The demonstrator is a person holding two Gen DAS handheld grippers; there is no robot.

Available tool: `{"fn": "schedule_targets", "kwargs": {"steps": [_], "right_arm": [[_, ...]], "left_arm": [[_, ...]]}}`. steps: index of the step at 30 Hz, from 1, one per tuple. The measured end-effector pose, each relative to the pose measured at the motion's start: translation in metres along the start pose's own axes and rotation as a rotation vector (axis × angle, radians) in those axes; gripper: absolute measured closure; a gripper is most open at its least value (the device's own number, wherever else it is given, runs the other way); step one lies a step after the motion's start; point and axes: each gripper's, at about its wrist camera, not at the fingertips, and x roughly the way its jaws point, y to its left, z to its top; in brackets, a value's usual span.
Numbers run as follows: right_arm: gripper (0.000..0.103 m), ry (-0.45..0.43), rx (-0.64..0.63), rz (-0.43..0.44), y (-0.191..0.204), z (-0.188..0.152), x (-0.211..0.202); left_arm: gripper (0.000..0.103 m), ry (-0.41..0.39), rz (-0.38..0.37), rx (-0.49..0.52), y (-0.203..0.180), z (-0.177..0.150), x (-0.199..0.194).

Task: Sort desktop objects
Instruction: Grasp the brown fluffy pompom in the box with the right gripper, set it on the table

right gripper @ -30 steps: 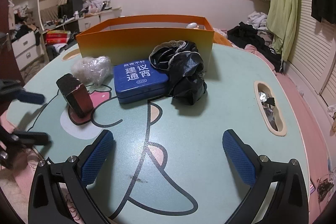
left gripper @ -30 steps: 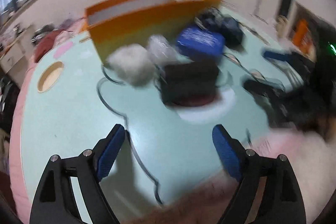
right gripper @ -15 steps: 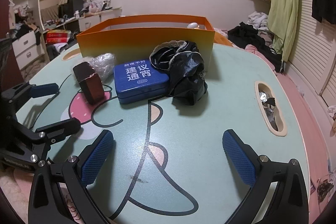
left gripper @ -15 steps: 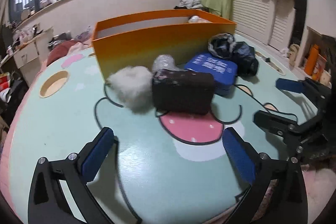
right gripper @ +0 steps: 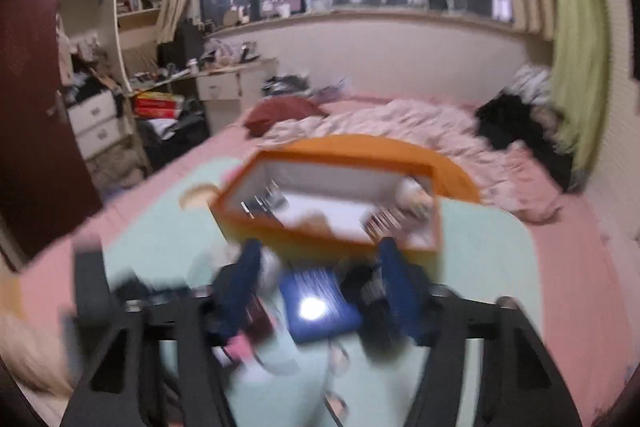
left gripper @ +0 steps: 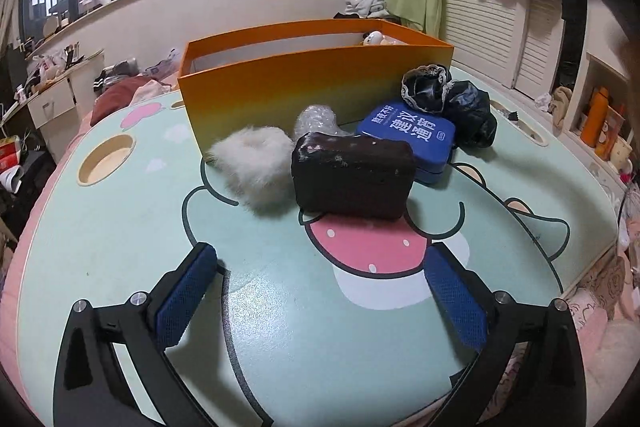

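1. Presently, left gripper (left gripper: 320,291) stands wide, empty, above table (left gripper: 120,247).
2. Dark brown box (left gripper: 352,175) at its twelve o'clock, touching blue tin (left gripper: 412,135).
3. Right gripper (right gripper: 320,291) closing, nothing visibly between; view blurred.

Right gripper up and closing

The right gripper (right gripper: 318,287) has risen well above the table (left gripper: 120,247), its jaws closing on nothing, now looking down into the orange box (right gripper: 320,227); the left gripper (left gripper: 320,307) has spread wider.
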Motion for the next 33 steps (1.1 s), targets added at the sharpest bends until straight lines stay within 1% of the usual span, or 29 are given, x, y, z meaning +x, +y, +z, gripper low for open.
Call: {"fn": "schedule_targets", "kwargs": {"steps": [2, 3, 4, 5, 7, 8, 10, 11, 12, 13, 14, 16, 17, 20, 21, 22, 24, 26, 27, 29, 30, 31, 33], "right_arm": [[0.072, 0.163, 0.036, 0.036, -0.002, 0.035, 0.049], [0.072, 0.230, 0.052, 0.044, -0.005, 0.043, 0.070], [0.072, 0.322, 0.082, 0.062, -0.009, 0.049, 0.097], [0.072, 0.408, 0.121, 0.077, -0.014, 0.052, 0.123], [0.072, 0.516, 0.183, 0.072, -0.020, 0.048, 0.157], [0.072, 0.554, 0.182, 0.058, -0.020, 0.046, 0.169], [0.065, 0.588, 0.142, 0.008, -0.019, 0.042, 0.186], [0.043, 0.604, 0.144, 0.012, -0.020, 0.039, 0.193], [0.036, 0.629, 0.152, 0.019, -0.022, 0.034, 0.200], [0.036, 0.602, 0.145, 0.014, -0.021, 0.034, 0.200], [0.036, 0.598, 0.131, 0.009, -0.020, 0.036, 0.200], [0.056, 0.588, 0.118, -0.042, -0.019, 0.038, 0.200], [0.070, 0.579, 0.125, -0.040, -0.021, 0.039, 0.199], [0.071, 0.552, 0.156, -0.013, -0.025, 0.042, 0.197], [0.071, 0.524, 0.183, 0.006, -0.029, 0.040, 0.193], [0.071, 0.480, 0.209, 0.023, -0.034, 0.044, 0.185], [0.071, 0.374, 0.233, 0.026, -0.041, 0.051, 0.161], [0.071, 0.283, 0.231, 0.028, -0.043, 0.060, 0.131], [0.071, 0.242, 0.223, 0.046, -0.041, 0.061, 0.112], [0.071, 0.214, 0.205, 0.094, -0.035, 0.055, 0.087], [0.070, 0.214, 0.193, 0.120, -0.029, 0.050, 0.078], [0.070, 0.228, 0.181, 0.142, -0.024, 0.043, 0.073], [0.070, 0.282, 0.172, 0.173, -0.015, 0.027, 0.077]], "left_arm": [[0.000, -0.001, -0.002, 0.001, 0.000, 0.001, 0.000], [0.000, -0.002, -0.003, 0.002, 0.000, 0.001, 0.000], [0.000, -0.002, -0.003, 0.003, 0.000, 0.001, 0.001], [0.000, -0.003, -0.005, 0.003, 0.000, 0.001, 0.001], [0.000, -0.005, -0.007, 0.004, -0.001, 0.000, 0.000], [0.000, -0.005, -0.007, 0.004, -0.001, 0.000, 0.000], [0.000, -0.005, -0.006, 0.004, -0.001, 0.000, 0.001], [0.000, -0.005, -0.006, 0.004, -0.001, 0.000, 0.000], [0.000, -0.003, -0.007, 0.003, -0.001, 0.000, 0.001], [0.000, -0.004, -0.008, 0.003, -0.001, 0.000, 0.001], [0.000, -0.004, -0.007, 0.004, -0.001, 0.001, 0.001], [0.000, -0.004, -0.007, 0.004, -0.001, 0.000, 0.000], [0.000, -0.004, -0.007, 0.005, -0.001, 0.000, 0.000], [0.000, -0.005, -0.007, 0.004, -0.001, 0.000, 0.000], [0.000, -0.005, -0.007, 0.004, -0.002, 0.001, 0.000], [0.000, -0.005, -0.006, 0.004, -0.002, 0.001, 0.000], [0.000, -0.005, -0.007, 0.004, -0.002, 0.001, 0.001], [0.000, -0.005, -0.007, 0.004, -0.001, 0.001, 0.001], [0.000, -0.005, -0.007, 0.004, -0.002, 0.001, 0.001], [0.000, -0.005, -0.006, 0.004, -0.002, 0.001, 0.001], [0.000, -0.005, -0.006, 0.004, -0.002, 0.001, 0.001], [0.000, -0.005, -0.007, 0.004, -0.002, 0.001, 0.001], [0.000, -0.005, -0.007, 0.004, -0.001, 0.001, 0.001]]}}
